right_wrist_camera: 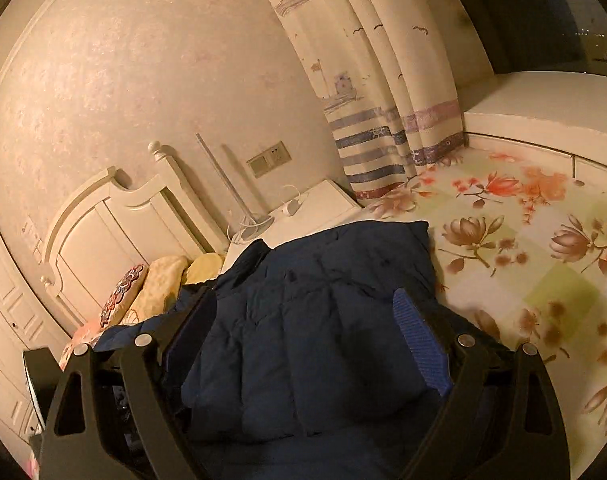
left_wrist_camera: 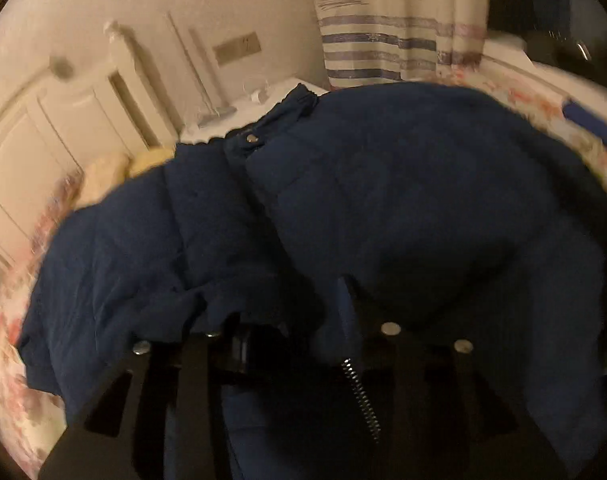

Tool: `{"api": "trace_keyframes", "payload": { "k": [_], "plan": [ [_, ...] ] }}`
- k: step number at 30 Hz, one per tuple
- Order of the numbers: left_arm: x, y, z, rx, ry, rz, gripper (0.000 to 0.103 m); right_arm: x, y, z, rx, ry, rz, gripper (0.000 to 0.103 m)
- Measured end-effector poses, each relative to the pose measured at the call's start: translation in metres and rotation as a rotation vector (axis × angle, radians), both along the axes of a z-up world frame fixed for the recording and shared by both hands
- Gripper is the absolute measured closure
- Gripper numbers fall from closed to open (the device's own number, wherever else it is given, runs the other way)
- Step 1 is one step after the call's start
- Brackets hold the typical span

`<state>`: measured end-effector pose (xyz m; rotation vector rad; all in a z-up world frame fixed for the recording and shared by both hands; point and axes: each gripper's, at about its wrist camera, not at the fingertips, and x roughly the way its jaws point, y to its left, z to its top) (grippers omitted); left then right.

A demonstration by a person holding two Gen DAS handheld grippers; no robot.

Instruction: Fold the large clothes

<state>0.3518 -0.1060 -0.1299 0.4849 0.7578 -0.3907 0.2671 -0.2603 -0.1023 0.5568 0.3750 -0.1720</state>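
A navy padded jacket [left_wrist_camera: 383,200] lies bunched on the floral bed sheet [left_wrist_camera: 519,96], its snap collar toward the nightstand. My left gripper [left_wrist_camera: 291,316] is low against the jacket. Its jaws stand partly apart and I read them as open. Jacket fabric is draped over the left finger, and the blue pad of the right finger [left_wrist_camera: 349,308] shows. In the right wrist view the same jacket [right_wrist_camera: 323,320] fills the foreground. My right gripper [right_wrist_camera: 303,324] stands wide open just above it, one finger on each side of the padded bulk.
Bare floral sheet [right_wrist_camera: 523,260] stretches to the right of the jacket. Pillows [right_wrist_camera: 163,280] lean on the white headboard [right_wrist_camera: 103,240] at left. A white nightstand [right_wrist_camera: 323,204] with a lamp base stands behind. A striped curtain [right_wrist_camera: 383,140] and a window ledge [right_wrist_camera: 543,100] lie beyond.
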Motion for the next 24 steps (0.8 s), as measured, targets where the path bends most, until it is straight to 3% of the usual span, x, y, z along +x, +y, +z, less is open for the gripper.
{"api": "trace_keyframes", "payload": {
  "k": [2,3,5,7,8,9,12,13,14,15,16,18,22,24],
  "plan": [
    [-0.003,0.003,0.005,-0.021,0.021,-0.021,0.052,0.003,0.002,0.000,-0.008,0.009,0.007,0.015],
    [-0.005,0.006,0.010,-0.042,0.025,-0.034,0.041,0.004,0.001,-0.001,-0.008,0.011,0.008,0.015],
    [-0.018,0.007,0.020,-0.027,-0.046,-0.053,0.033,0.005,0.000,-0.003,-0.003,0.017,0.011,0.015],
    [-0.043,0.005,0.031,-0.005,-0.149,-0.101,0.017,0.004,0.000,-0.004,0.006,0.016,0.009,0.015],
    [-0.045,0.003,0.037,-0.022,-0.154,-0.129,0.014,0.004,-0.001,-0.004,0.010,0.017,0.009,0.014],
    [-0.052,0.006,0.044,-0.060,-0.150,-0.157,0.013,0.004,-0.001,-0.005,0.013,0.020,0.008,0.014],
    [-0.063,0.043,0.079,-0.326,-0.147,-0.154,0.013,0.004,0.001,-0.004,-0.001,0.023,0.014,0.014],
    [-0.061,0.072,0.095,-0.469,-0.170,-0.095,0.013,0.005,0.003,-0.005,-0.010,0.028,0.018,0.014],
    [-0.055,0.094,0.103,-0.557,-0.190,-0.020,0.013,0.007,0.006,-0.005,-0.022,0.037,0.026,0.014],
    [-0.047,0.124,0.109,-0.631,-0.223,0.118,0.013,0.008,0.008,-0.005,-0.032,0.044,0.031,0.014],
    [-0.037,0.150,0.109,-0.665,-0.241,0.253,0.013,0.010,0.012,-0.005,-0.047,0.051,0.037,0.014],
    [-0.018,0.192,0.098,-0.736,-0.206,0.433,0.013,0.013,0.020,-0.005,-0.086,0.065,0.056,0.014],
    [0.001,0.245,0.051,-0.803,-0.124,0.668,0.014,0.018,0.042,-0.003,-0.180,0.083,0.109,0.014],
    [0.007,0.264,0.025,-0.792,-0.065,0.777,0.014,0.021,0.053,-0.002,-0.230,0.096,0.141,0.014]
  ]
}}
